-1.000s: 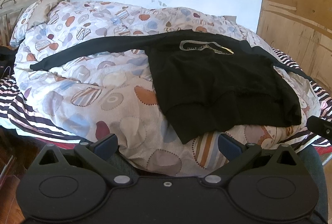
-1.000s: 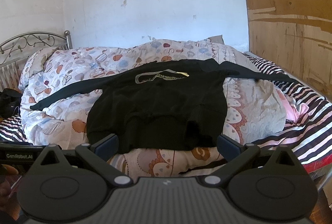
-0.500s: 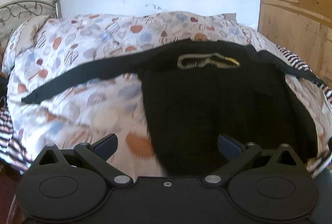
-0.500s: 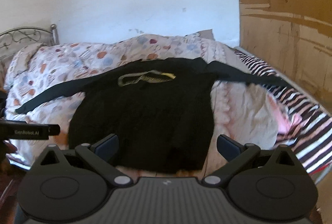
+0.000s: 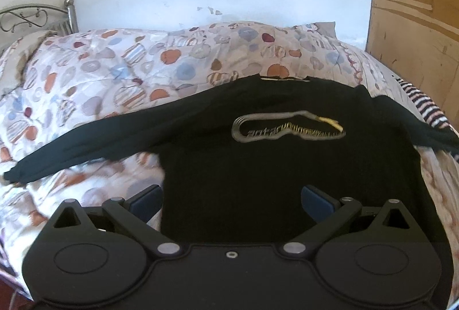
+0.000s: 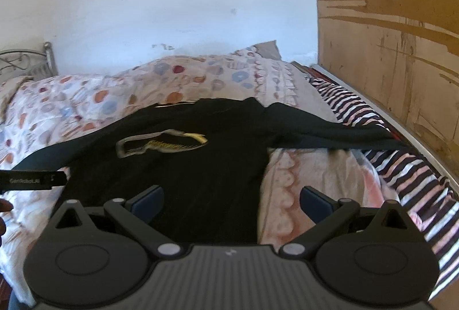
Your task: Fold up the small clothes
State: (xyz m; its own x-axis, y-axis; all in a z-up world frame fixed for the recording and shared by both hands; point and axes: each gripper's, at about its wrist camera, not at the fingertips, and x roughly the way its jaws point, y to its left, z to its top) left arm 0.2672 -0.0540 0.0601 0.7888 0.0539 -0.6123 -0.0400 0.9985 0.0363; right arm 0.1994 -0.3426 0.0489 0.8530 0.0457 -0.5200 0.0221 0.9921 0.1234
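Both of our grippers have closed in on the black long-sleeved top [image 5: 287, 166] since a second ago, so the garment now fills far more of each wrist view. We see it lying flat on the patterned duvet [image 5: 120, 74], front up, its silver and yellow chest print [image 5: 287, 128] facing us and its sleeves spread out to the left and right. Our left gripper [image 5: 231, 199] hangs over the near left part of the body, its jaws spread wide with nothing between them. Our right gripper [image 6: 231, 199] hangs over the near right edge of the body, jaws equally wide and holding nothing; the left tool's black finger [image 6: 31, 180] shows at the left of its view. A striped sheet [image 6: 401, 166] lies to the right, beside a wooden panel [image 6: 387, 37].
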